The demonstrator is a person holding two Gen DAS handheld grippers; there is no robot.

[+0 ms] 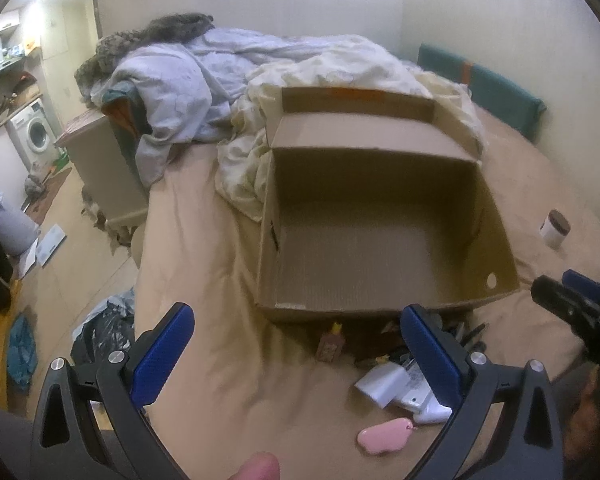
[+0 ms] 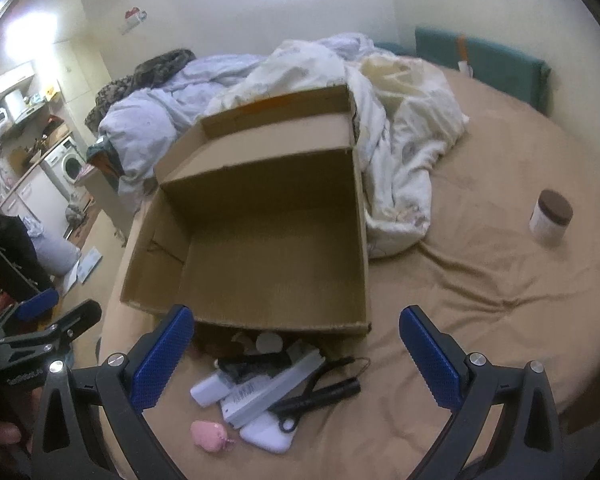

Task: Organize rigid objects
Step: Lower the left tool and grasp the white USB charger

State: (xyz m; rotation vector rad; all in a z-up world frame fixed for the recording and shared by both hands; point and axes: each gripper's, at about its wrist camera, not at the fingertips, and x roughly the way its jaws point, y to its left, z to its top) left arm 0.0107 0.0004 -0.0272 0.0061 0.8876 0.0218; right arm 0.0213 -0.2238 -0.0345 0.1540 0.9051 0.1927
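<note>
Cardboard, brown, open-topped box (image 2: 260, 240) sitting on the tan bedsheet (image 2: 480, 300), nothing visible inside, crumpled white and pale-blue bedding (image 2: 400, 140) right behind it

Just in front of the box's near wall, a heap of rigid stuff: white rectangular charger block (image 2: 208, 390), grey flat bar with printed text (image 2: 276, 384), black-handled scissors (image 2: 300, 404), black cylindrical torch-like thing (image 2: 332, 392), white rounded slab (image 2: 268, 436), pink rounded plastic keyring (image 2: 208, 434) nearest the camera. Small amber bottle (image 1: 332, 344) touching the box front in the left view

Off to the right, well apart, white jar with brown lid (image 2: 550, 218), standing upright

Left gripper (image 1: 298, 352) spread wide, holding nothing, hovering over the sheet. Right gripper (image 2: 296, 352) also spread wide, nothing between the blue pads (image 2: 160, 360), above the heap
</note>
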